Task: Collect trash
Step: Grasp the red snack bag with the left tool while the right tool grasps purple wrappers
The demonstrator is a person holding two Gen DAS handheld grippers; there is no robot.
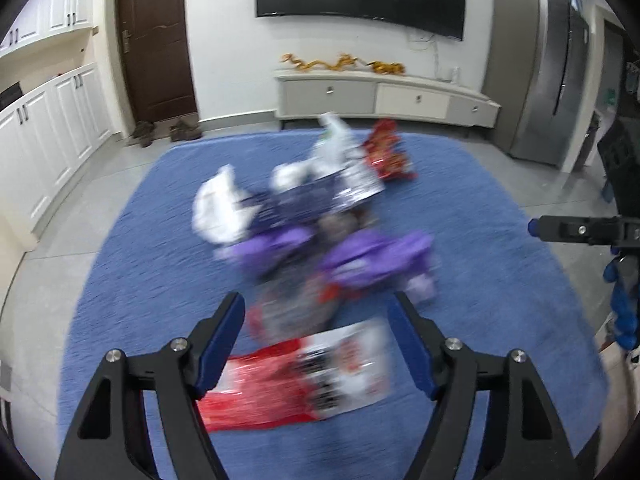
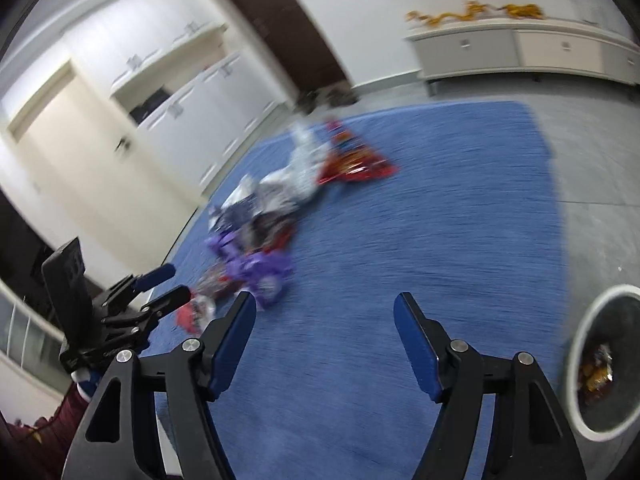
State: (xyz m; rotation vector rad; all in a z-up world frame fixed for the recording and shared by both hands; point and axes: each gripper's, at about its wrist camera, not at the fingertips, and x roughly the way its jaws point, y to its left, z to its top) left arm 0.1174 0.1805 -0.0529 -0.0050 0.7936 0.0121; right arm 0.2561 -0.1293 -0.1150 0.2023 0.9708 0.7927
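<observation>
Lying on the blue rug [image 1: 500, 220], wrappers [image 1: 320, 220] sit beyond both wide-open, empty grippers [image 1: 316, 332] [image 2: 325, 332].

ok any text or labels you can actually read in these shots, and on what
None can be read.
Red and white wrapper: dark print on its white part, smeared by motion blur.
Silver packet: dark markings, too blurred.
Purple wrappers: no legible print.
Door: a small plate near the top, too small to read.
Bin: wrappers inside, too blurred.
</observation>
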